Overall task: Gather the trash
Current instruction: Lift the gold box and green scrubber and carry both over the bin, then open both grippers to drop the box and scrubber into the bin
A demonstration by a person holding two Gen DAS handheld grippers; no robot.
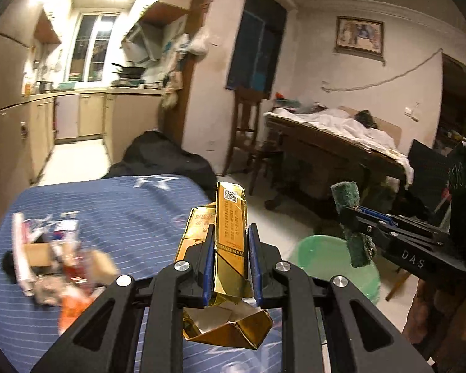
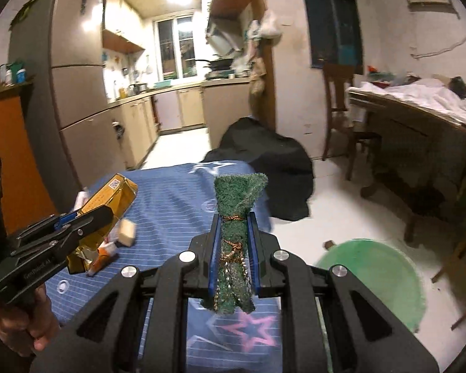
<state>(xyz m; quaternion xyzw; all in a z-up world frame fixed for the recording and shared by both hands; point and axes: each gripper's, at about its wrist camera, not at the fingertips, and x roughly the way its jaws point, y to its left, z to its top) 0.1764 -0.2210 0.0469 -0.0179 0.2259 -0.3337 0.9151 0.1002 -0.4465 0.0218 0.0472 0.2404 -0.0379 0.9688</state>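
Observation:
My left gripper (image 1: 231, 236) is shut on a crushed gold carton (image 1: 230, 227), held above the blue striped cloth (image 1: 124, 205). In the right wrist view it (image 2: 77, 217) shows at the left with the gold carton (image 2: 111, 195). My right gripper (image 2: 233, 220) is shut on a folded green scouring pad (image 2: 236, 217) with tangled copper wire. In the left wrist view that gripper (image 1: 352, 222) holds the pad (image 1: 349, 205) above a green basin (image 1: 332, 264) on the floor. A pile of trash (image 1: 56, 258) lies on the cloth at the left.
The green basin (image 2: 376, 279) stands on the white floor right of the cloth-covered table. A black bag (image 2: 270, 161) lies behind the table. A wooden table (image 2: 419, 124) with white cloth and a chair (image 2: 338, 105) stand at the right. The kitchen is behind.

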